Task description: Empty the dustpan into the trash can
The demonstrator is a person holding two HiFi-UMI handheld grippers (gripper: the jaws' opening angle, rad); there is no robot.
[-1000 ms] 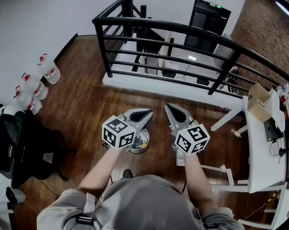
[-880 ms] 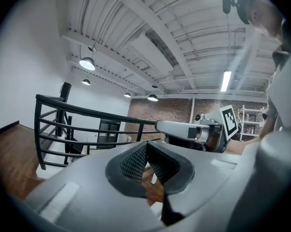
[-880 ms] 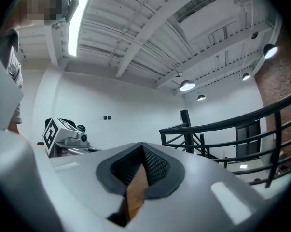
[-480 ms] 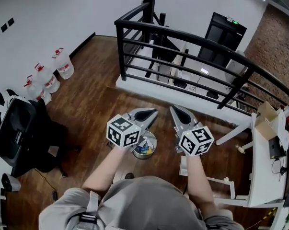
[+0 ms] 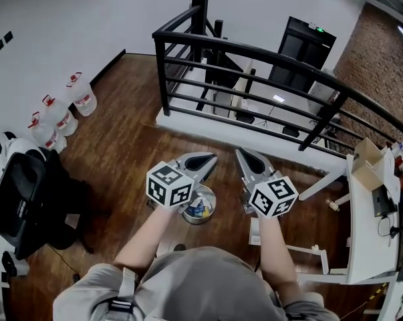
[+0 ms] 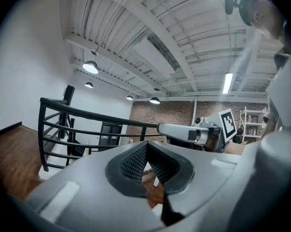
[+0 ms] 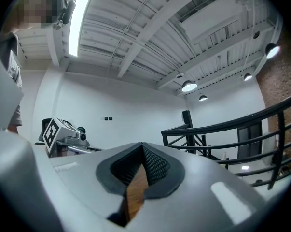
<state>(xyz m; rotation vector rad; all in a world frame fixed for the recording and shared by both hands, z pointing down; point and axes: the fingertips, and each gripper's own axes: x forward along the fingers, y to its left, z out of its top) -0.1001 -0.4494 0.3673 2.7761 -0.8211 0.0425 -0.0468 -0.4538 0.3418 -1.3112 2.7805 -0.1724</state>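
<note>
The left claw, over the trash can on the floor, and the right claw are closed on nothing; no dustpan is seen, so a blind reach could topple the can

The trash can stands on the floor just ahead of the person, partly under the left gripper, with some things lying inside it. The right gripper is held beside the left one, to its right, and both point away from the person toward the railing, which crosses the room beyond them. Three water jugs stand in a row along the wall at the far left. A chair sits nearer the person on that same side. At the far right runs a bench, with a box on its far end.
</note>
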